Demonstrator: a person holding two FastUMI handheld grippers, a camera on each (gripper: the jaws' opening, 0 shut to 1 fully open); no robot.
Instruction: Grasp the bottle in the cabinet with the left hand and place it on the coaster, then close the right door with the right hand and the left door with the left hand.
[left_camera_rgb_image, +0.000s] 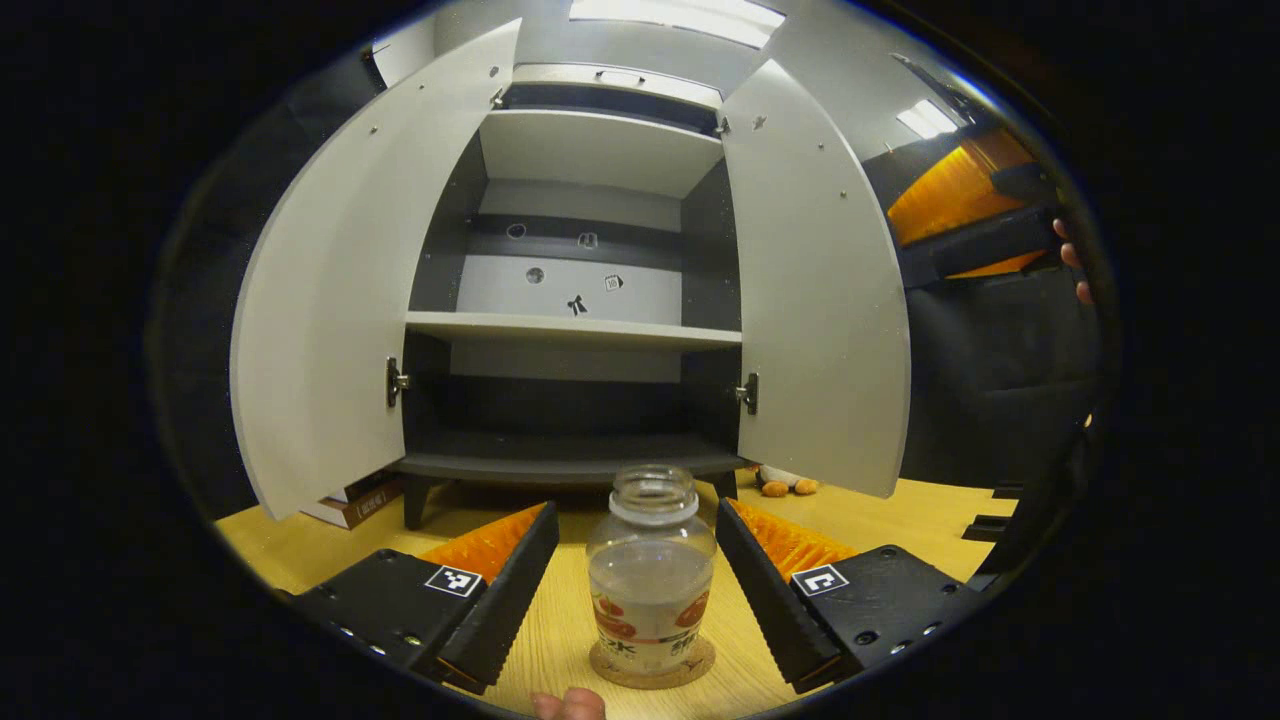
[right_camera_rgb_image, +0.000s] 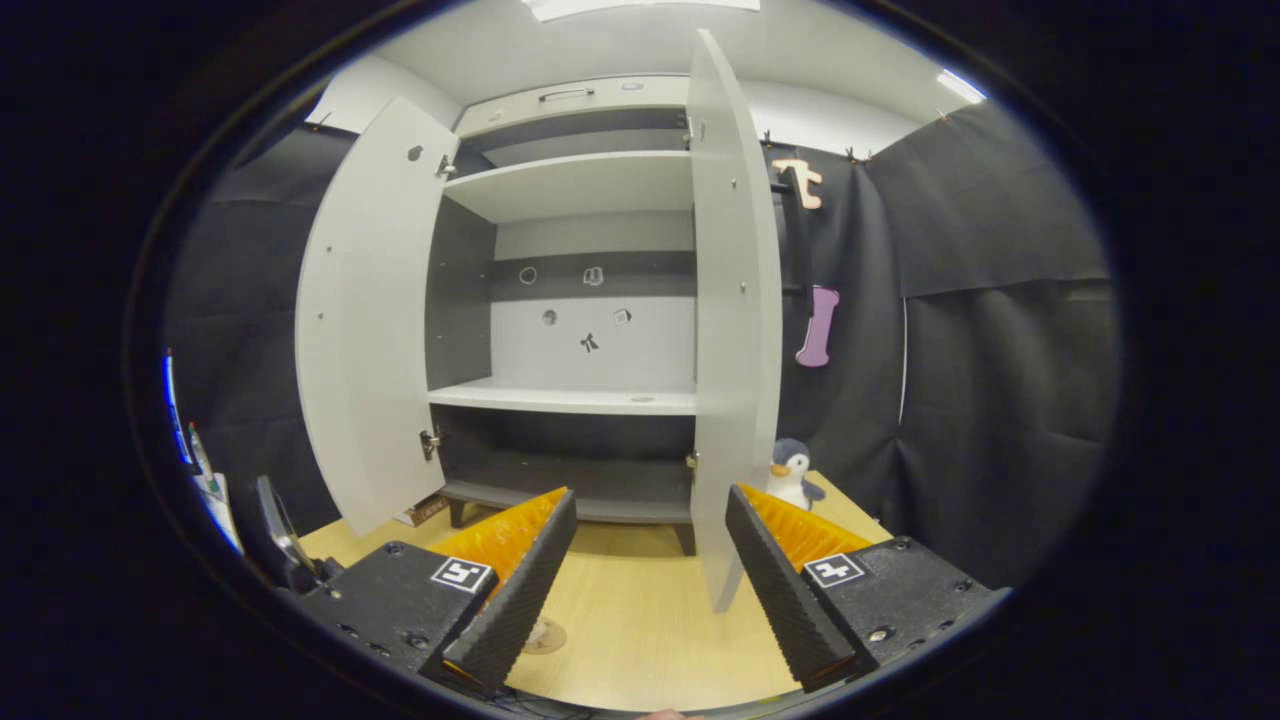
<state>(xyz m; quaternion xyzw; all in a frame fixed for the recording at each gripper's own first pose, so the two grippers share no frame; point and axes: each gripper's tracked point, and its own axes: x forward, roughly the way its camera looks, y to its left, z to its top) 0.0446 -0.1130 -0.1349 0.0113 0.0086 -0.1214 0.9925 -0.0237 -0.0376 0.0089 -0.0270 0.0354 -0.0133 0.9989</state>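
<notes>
Your cabinet (left_camera_rgb_image: 590, 290) stands with both doors swung wide. On the tabletop (left_camera_rgb_image: 560, 630), the bottle (left_camera_rgb_image: 651, 570) sits upright on the coaster (left_camera_rgb_image: 690, 672), between your left gripper's (left_camera_rgb_image: 637, 575) released fingers, untouched. Your right gripper (right_camera_rgb_image: 647, 575) is spread, empty.

Both views are facing the open cabinet (left_camera_rgb_image: 590, 300) (right_camera_rgb_image: 580, 330) from low over the table (left_camera_rgb_image: 560, 640) (right_camera_rgb_image: 640, 620): the left gripper view head-on, the right gripper view from farther right.

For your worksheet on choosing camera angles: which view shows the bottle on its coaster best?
The left gripper view: the bottle stands upright on the coaster, centred between the open left gripper. The right gripper view shows a small disc on the table, seemingly a coaster beside a finger.
</notes>
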